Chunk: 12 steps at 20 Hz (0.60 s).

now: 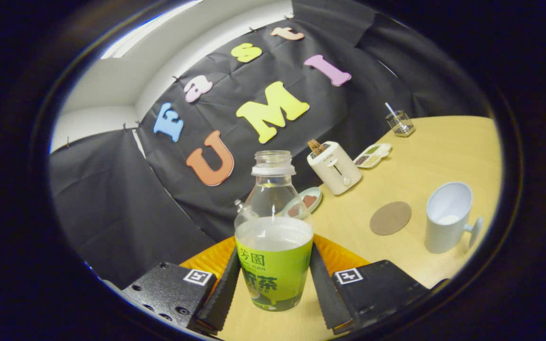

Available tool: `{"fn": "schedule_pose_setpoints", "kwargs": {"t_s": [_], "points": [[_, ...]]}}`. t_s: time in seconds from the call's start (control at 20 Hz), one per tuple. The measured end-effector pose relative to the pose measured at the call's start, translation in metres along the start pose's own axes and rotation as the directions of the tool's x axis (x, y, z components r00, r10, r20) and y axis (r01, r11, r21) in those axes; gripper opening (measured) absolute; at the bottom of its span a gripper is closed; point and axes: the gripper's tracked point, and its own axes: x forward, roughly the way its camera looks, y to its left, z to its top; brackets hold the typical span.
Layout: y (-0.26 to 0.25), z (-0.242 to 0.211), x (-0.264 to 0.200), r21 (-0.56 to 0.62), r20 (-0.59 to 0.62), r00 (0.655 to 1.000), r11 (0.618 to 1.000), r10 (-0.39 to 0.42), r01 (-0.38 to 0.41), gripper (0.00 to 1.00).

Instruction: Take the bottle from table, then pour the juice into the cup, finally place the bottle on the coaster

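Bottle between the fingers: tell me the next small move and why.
Probably carry the bottle toward the cup and begin tipping. The gripper looks shut on its label, the neck is uncapped, and the cup stands upright just past the coaster.

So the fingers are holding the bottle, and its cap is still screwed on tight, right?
Not quite. The fingers do hold the bottle, one on each side, but the gripper view shows its mouth open, with no cap on it.

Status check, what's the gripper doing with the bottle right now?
Gripper shut on bottle, uncapped, upright. Cup and coaster beyond, apart. Nothing between.
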Motion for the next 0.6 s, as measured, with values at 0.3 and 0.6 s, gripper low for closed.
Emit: {"fn": "schedule_pose_setpoints", "kwargs": {"t_s": [0.3,0.6], "points": [[0.005,0.008,-0.008,0.261,0.049,0.993,0.958,0.110,-0.119,0.78],[-0.004,0.022,-0.017,0.505,0.147,0.974,0.833,0.175,-0.226,0.78]]}}
